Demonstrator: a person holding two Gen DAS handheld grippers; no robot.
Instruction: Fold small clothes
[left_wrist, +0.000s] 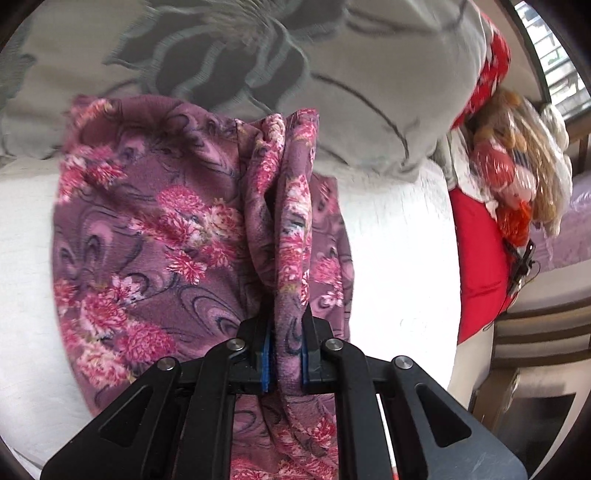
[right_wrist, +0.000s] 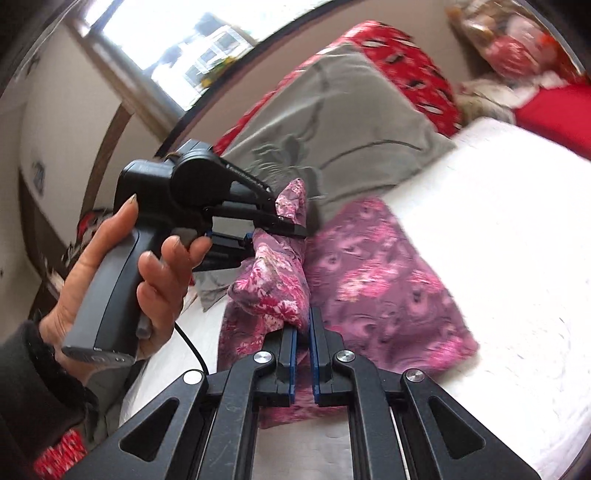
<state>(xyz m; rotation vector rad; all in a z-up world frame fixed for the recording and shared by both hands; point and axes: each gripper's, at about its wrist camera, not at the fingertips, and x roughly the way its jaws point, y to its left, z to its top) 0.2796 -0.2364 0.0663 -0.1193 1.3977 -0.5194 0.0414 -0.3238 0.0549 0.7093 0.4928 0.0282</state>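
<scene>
A purple garment with pink flowers (left_wrist: 155, 236) lies partly on the white bed (left_wrist: 399, 240). My left gripper (left_wrist: 286, 332) is shut on a bunched fold of it and holds that fold up off the bed. In the right wrist view the garment (right_wrist: 384, 280) spreads to the right, and my right gripper (right_wrist: 303, 328) is shut on another bunched edge of it. The left gripper (right_wrist: 291, 225), held in a hand, shows there gripping the cloth just beyond my right one.
A grey pillow with a dark flower pattern (left_wrist: 258, 74) lies at the head of the bed. Red patterned bedding (right_wrist: 406, 70) and plastic-wrapped items (left_wrist: 517, 166) sit to the right. A window (right_wrist: 177, 48) is behind, and a cable (right_wrist: 192, 350) trails from the left gripper.
</scene>
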